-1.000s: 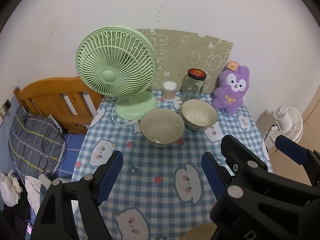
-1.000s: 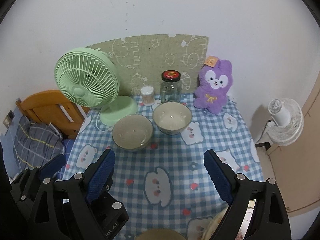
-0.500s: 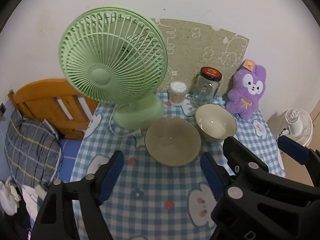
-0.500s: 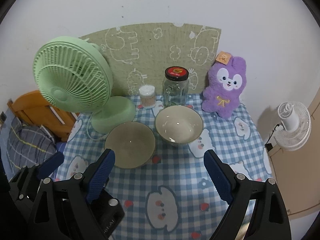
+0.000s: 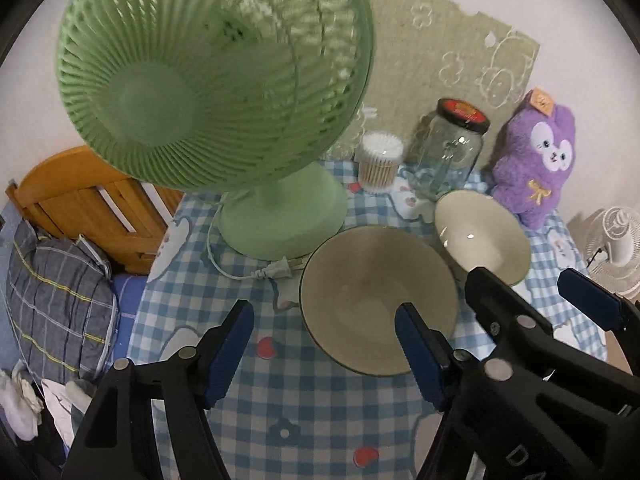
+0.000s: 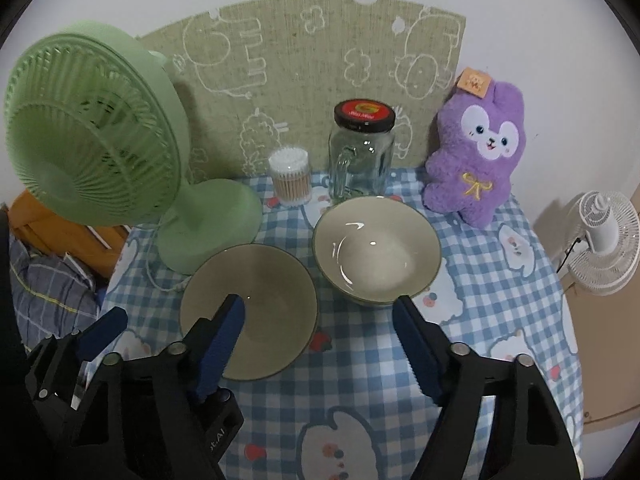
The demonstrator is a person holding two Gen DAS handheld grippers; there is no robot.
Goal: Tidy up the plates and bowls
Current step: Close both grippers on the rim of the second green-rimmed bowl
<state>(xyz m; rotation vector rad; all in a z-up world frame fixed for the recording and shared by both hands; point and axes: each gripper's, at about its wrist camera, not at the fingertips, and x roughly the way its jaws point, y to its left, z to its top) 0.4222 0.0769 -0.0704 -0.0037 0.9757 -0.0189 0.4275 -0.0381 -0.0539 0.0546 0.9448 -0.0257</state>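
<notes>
Fingers [image 5: 418, 354] of our left gripper [image 5: 324, 346] stand spread, having just narrowed, its right finger over the shallow olive ceramic bowl [image 5: 376, 296]. Our right gripper [image 6: 318, 346], also spread and narrowing, frames the deeper cream ceramic bowl [image 6: 376, 250] just ahead on the blue checked tabletop [image 6: 360, 380].

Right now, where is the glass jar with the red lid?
In the right wrist view, the glass jar stands at the table's back edge, between the cotton swab tub and the purple plush toy.
</notes>
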